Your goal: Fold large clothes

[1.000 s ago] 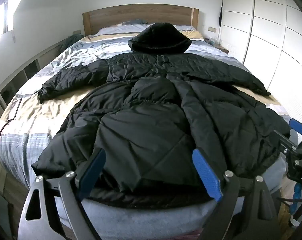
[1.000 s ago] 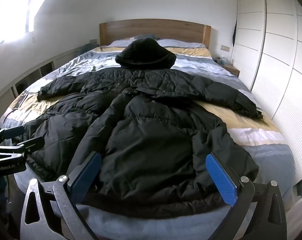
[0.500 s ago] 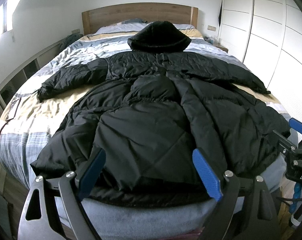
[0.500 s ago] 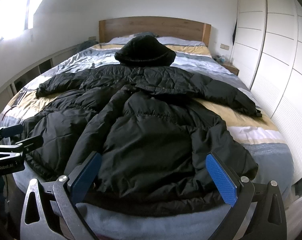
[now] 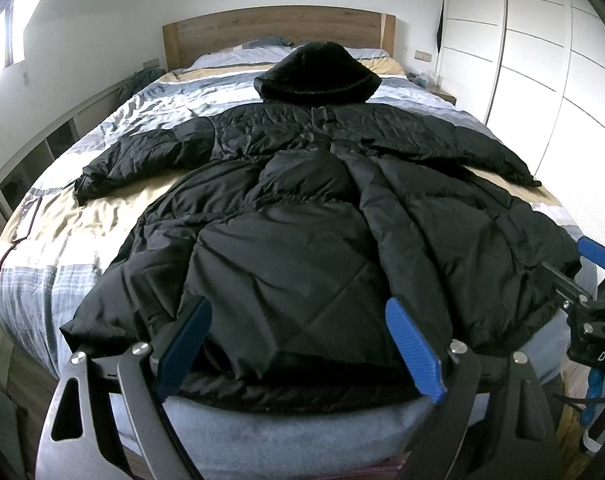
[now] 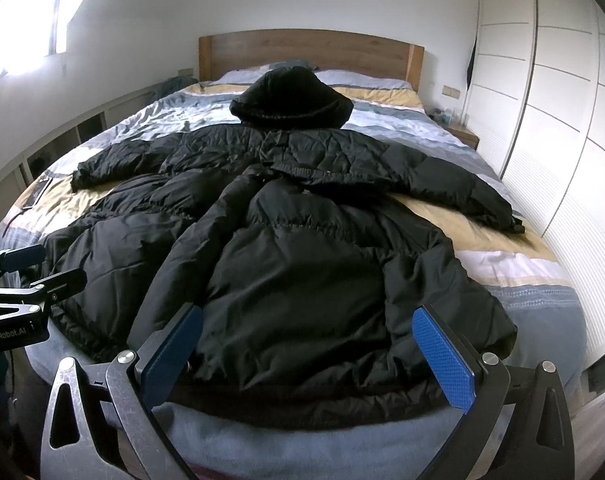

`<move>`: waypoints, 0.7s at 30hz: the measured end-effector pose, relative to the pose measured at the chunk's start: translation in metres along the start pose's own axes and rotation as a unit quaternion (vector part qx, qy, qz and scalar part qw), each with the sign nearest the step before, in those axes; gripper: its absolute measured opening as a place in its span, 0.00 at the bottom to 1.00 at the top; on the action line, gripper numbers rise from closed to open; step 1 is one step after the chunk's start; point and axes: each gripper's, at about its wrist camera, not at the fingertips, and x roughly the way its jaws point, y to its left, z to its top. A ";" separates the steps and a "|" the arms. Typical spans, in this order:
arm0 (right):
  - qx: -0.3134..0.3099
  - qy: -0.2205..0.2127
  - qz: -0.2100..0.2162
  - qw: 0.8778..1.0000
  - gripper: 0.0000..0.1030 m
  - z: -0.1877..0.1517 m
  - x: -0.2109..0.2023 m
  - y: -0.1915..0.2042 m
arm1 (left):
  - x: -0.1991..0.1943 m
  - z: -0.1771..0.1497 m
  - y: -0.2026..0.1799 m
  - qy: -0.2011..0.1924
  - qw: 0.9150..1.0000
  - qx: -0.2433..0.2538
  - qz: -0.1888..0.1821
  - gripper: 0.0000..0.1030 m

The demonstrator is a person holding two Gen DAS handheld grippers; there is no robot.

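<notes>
Coat [image 5: 302,216], black and hooded, lies spread across the bed [image 5: 82,216]; your left gripper [image 5: 298,344] and right gripper [image 6: 306,352] both hang spread wide at its hem, gripping nothing.

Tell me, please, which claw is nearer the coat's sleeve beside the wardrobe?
Right. The right claw is open at the hem below that sleeve; the left claw is open further left.

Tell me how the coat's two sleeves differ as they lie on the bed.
The left sleeve runs out over the bedspread's grey and yellow bands and ends in a crumpled, curled cuff; the right sleeve lies straighter, tapering to a cuff near the bed's wardrobe-side edge. The left sleeve looks shorter and more bunched than the right sleeve. Both are black, quilted and spread away from the coat's body.
</notes>
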 end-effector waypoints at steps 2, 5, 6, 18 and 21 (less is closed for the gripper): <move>0.000 0.001 0.000 1.000 1.00 0.000 0.000 0.000 | 0.000 0.000 0.001 0.001 1.000 0.000 0.001 0.87; 0.002 0.003 0.000 1.000 1.00 -0.001 0.002 0.000 | 0.000 0.000 0.001 0.002 1.000 -0.001 0.001 0.87; 0.002 0.004 0.000 1.000 1.00 -0.001 0.002 0.000 | 0.000 0.000 0.001 0.003 1.000 -0.002 0.001 0.87; 0.007 0.016 0.002 1.000 1.00 -0.002 0.009 0.000 | 0.010 0.003 0.005 0.018 1.000 -0.005 -0.007 0.87; 0.007 0.017 0.003 1.000 1.00 -0.002 0.009 -0.001 | 0.012 0.004 0.005 0.022 1.000 -0.003 -0.009 0.87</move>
